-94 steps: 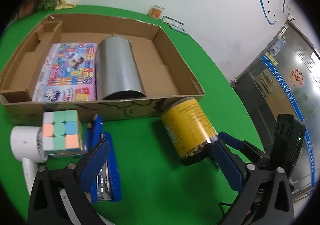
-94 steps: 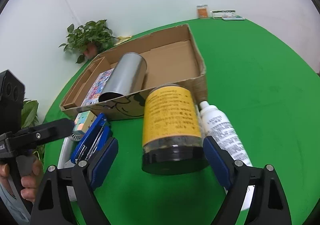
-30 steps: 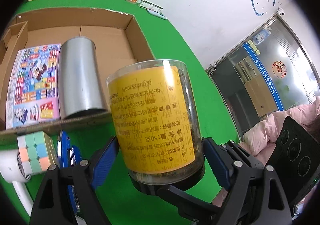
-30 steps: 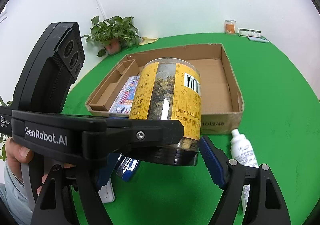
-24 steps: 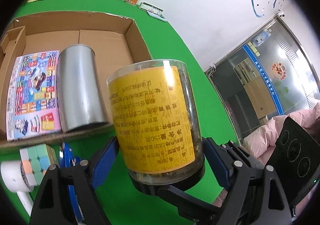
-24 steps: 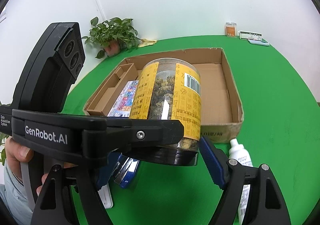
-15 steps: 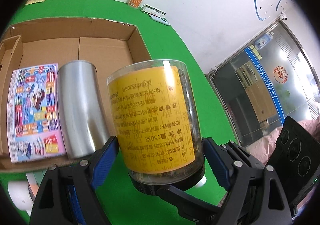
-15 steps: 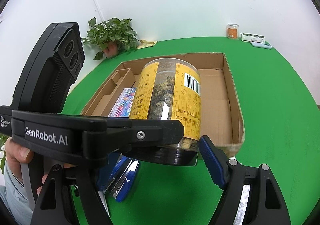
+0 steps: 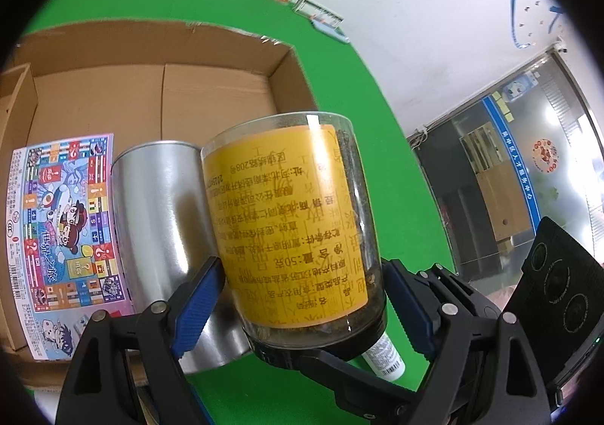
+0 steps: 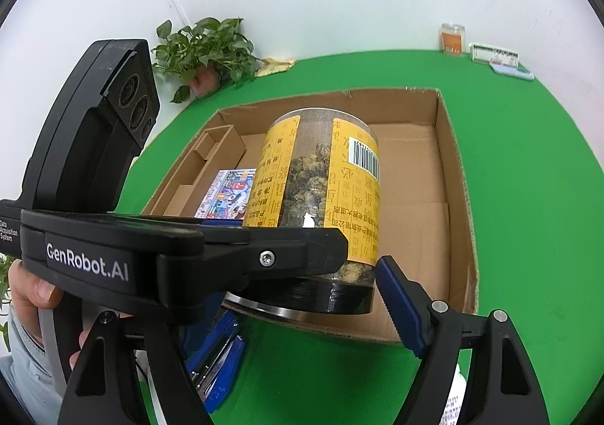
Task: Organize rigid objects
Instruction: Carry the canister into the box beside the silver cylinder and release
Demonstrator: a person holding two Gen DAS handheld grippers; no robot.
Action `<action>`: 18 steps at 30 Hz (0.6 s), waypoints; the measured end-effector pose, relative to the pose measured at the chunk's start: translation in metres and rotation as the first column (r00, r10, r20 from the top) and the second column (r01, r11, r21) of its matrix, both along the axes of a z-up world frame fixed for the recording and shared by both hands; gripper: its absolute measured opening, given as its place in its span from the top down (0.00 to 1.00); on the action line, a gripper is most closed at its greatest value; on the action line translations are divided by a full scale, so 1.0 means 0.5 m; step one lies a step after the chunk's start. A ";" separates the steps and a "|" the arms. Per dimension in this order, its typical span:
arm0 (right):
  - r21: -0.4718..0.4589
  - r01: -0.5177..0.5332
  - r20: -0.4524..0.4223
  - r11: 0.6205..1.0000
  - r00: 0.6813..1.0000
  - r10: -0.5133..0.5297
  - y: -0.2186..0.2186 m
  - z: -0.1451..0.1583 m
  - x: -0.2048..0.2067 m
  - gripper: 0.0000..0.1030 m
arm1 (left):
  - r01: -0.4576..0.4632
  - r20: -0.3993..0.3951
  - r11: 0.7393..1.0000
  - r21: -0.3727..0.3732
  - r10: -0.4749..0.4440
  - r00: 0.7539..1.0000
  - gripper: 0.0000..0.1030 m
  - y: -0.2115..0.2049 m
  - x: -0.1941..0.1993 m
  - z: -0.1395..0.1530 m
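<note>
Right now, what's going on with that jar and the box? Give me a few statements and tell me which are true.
1. The left claw grips the yellow-labelled jar. True.
2. The jar stands on the floor of the cardboard box. False: it is held in the air, near the box's front edge.
3. A silver can lies on its side in the box, beside a colourful game pack. True.
4. The jar's lid is red. False: it is black.
5. A potted plant sits inside the box. False: it stands by the wall, beyond the box.
</note>
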State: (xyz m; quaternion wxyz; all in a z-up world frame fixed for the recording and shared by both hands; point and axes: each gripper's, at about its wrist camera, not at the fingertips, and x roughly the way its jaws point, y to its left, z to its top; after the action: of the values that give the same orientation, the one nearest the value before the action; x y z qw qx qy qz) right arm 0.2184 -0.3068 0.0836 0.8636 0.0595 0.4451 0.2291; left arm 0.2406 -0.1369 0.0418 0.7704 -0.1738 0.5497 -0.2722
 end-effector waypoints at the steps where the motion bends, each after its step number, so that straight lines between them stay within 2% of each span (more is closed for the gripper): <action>1: 0.004 0.000 -0.011 1.000 1.000 0.000 0.000 -0.007 0.007 0.25 | -0.001 -0.011 1.000 0.007 0.001 1.000 0.17 0.000 0.002 -0.007; 5: -0.007 0.010 -0.040 1.000 0.999 -0.011 0.000 -0.037 0.026 0.25 | -0.009 -0.037 1.000 0.005 0.009 0.999 0.18 -0.011 0.006 -0.022; 9: -0.012 0.022 -0.054 1.000 0.998 -0.023 -0.006 -0.048 0.034 0.25 | -0.004 -0.028 0.999 0.053 0.006 1.000 0.19 -0.039 0.001 -0.015; 18: -0.009 0.048 -0.097 0.999 0.994 -0.049 -0.032 -0.079 0.054 0.25 | 0.028 -0.070 0.994 0.105 -0.021 0.997 0.20 -0.058 0.028 -0.032</action>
State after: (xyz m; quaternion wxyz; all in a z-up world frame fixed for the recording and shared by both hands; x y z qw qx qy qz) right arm 0.2454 -0.3229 0.0439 0.8464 0.0786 0.4859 0.2033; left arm 0.2548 -0.1661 0.0256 0.7557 -0.1354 0.5917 -0.2460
